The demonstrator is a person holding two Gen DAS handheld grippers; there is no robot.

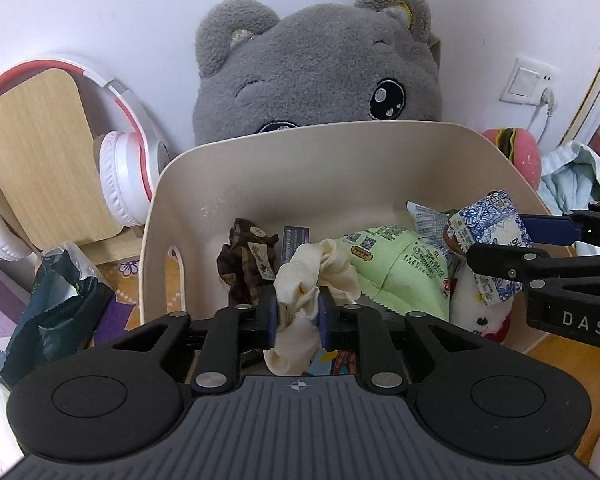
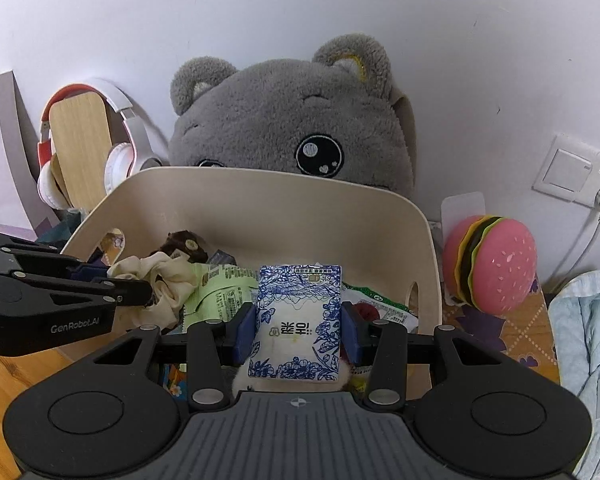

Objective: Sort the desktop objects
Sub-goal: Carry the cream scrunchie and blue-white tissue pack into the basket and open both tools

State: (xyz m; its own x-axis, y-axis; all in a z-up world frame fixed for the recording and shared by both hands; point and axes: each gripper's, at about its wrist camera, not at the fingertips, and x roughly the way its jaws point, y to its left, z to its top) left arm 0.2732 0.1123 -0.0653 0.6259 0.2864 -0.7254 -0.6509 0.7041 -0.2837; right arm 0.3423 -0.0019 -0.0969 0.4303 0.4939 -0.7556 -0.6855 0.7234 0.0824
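The left gripper (image 1: 299,317) pinched a cream scrunchie (image 1: 312,276) between nearly closed jaws, over the near edge of the beige bin (image 1: 300,148). The right gripper (image 2: 299,330) clamped a blue-and-white floral carton (image 2: 298,320), also above the bin. Inside already lay a brown scrunchie (image 1: 246,264), a green snack packet (image 1: 400,268) and a white plush toy (image 1: 480,312), so sorting looked well underway, with both held items still to drop. The bin floor beneath the grippers was hidden; the dark bag (image 1: 56,300) at left stayed outside.
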